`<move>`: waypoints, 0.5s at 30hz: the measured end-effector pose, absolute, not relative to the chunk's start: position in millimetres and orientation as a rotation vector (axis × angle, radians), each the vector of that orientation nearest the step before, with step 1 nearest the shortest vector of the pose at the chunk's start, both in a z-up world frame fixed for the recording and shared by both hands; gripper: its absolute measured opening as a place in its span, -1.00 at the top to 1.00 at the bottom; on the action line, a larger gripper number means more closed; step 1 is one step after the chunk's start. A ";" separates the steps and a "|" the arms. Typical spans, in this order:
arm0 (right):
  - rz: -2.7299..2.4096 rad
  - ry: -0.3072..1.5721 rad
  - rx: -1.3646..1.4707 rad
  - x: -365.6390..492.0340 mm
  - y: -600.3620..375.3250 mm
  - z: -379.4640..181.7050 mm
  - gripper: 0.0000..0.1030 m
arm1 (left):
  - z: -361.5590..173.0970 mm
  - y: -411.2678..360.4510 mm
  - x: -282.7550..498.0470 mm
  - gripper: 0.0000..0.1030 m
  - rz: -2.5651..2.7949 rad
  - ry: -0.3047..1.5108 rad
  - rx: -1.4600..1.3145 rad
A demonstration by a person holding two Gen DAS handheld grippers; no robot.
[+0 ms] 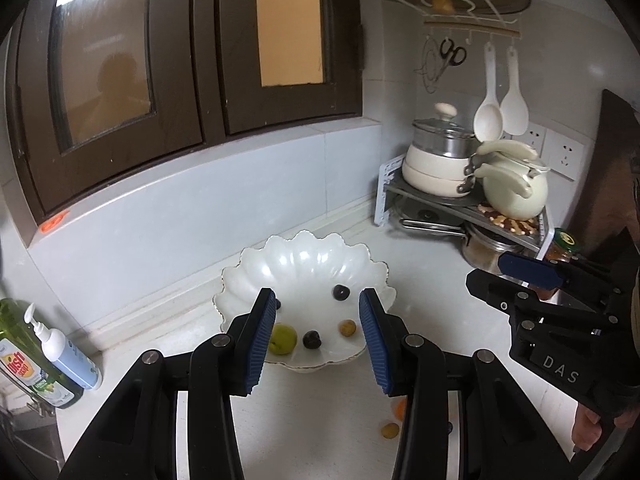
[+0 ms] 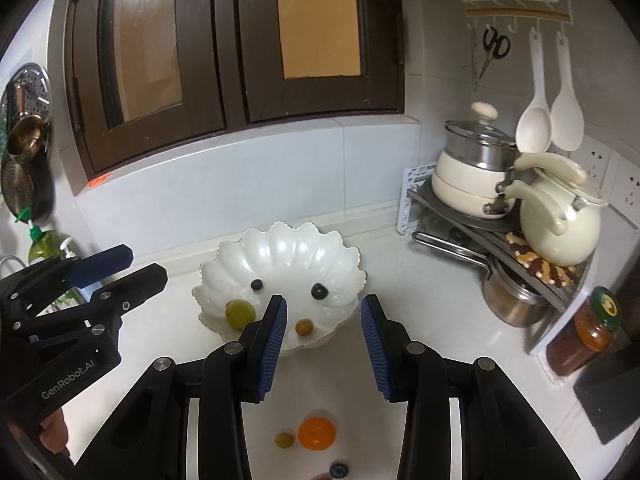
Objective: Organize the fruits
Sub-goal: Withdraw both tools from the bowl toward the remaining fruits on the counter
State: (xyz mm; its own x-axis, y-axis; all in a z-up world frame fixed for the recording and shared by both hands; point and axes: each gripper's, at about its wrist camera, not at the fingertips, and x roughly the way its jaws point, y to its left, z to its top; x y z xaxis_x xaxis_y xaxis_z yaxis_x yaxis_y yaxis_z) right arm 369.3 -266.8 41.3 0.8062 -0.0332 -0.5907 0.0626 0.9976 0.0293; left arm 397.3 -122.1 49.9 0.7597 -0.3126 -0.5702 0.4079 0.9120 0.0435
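Both grippers we're looking at are chunky black plastic linkages with round silver screws at the joints, and the fingers end in ribbed blue pads. The left gripper point(image 1: 318, 332) has "GenRobot.AI" in pale letters on its side (seen from the other camera), while the right gripper point(image 2: 324, 340) carries "DAS".

- Bowl point(image 2: 280, 252): white, scalloped, upright on surface point(image 2: 420, 320).
- In it: green fruit point(image 2: 240, 313), tan fruit point(image 2: 304, 327), dark berries point(image 2: 319, 291) apart.
- Loose on the surface in front: orange point(image 2: 316, 433), small tan-green fruit point(image 2: 284, 439), blueberry point(image 2: 339, 470).
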 end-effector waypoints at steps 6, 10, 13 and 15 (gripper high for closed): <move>-0.085 0.598 0.031 345.5 -263.4 44.7 0.22 | 50.1 -118.8 378.2 0.17 -0.413 0.567 0.185; -0.102 0.588 0.012 333.6 -258.2 44.2 0.22 | 48.1 -115.2 369.2 0.17 -0.422 0.561 0.190; -0.107 0.589 0.012 325.5 -256.4 42.8 0.22 | 45.7 -112.1 361.7 0.17 -0.438 0.560 0.193; -0.112 0.592 0.012 320.4 -255.8 40.4 0.22 | 43.7 -111.6 357.4 0.17 -0.442 0.560 0.200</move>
